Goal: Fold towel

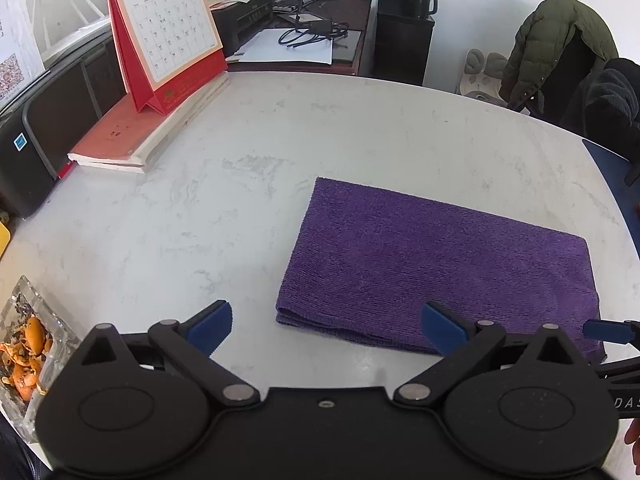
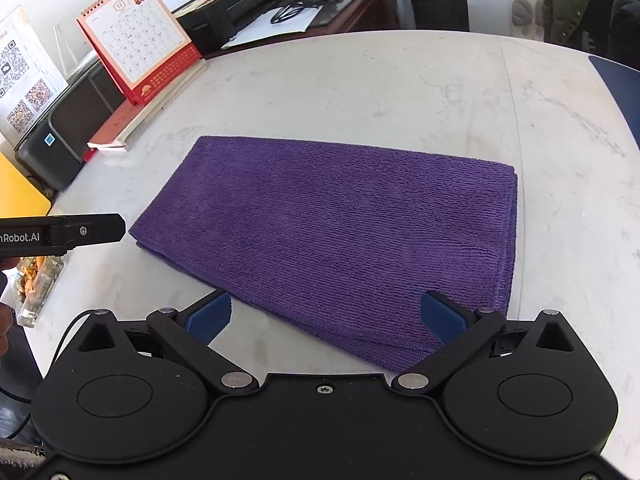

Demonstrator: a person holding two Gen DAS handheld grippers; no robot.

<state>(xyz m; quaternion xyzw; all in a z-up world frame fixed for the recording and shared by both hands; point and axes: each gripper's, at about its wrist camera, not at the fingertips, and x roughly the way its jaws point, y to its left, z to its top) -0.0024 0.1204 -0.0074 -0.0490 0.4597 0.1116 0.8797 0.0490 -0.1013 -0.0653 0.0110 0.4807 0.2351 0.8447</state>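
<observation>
White marbled desk [image 2: 360, 80], round-edged, carries everything. Purple towel [image 2: 340, 232] lies flat on it in a folded rectangle — layered edges show along its near side and right end. Left of the towel, at the desk's far-left edge, a red desk calendar [image 1: 164, 32] stands upright on a red-covered book [image 1: 132, 136]. A clear dish of orange peel [image 1: 28, 344] sits at the near-left edge.

Left gripper [image 1: 326, 326] hovers low over bare desk at the towel's near-left corner; fingers [image 1: 210, 326] spread wide, holding nothing. Right gripper [image 2: 326, 316] hangs over the towel's near edge — fingers [image 2: 444, 318] spread wide, cloth visible between them, not pinched.
</observation>
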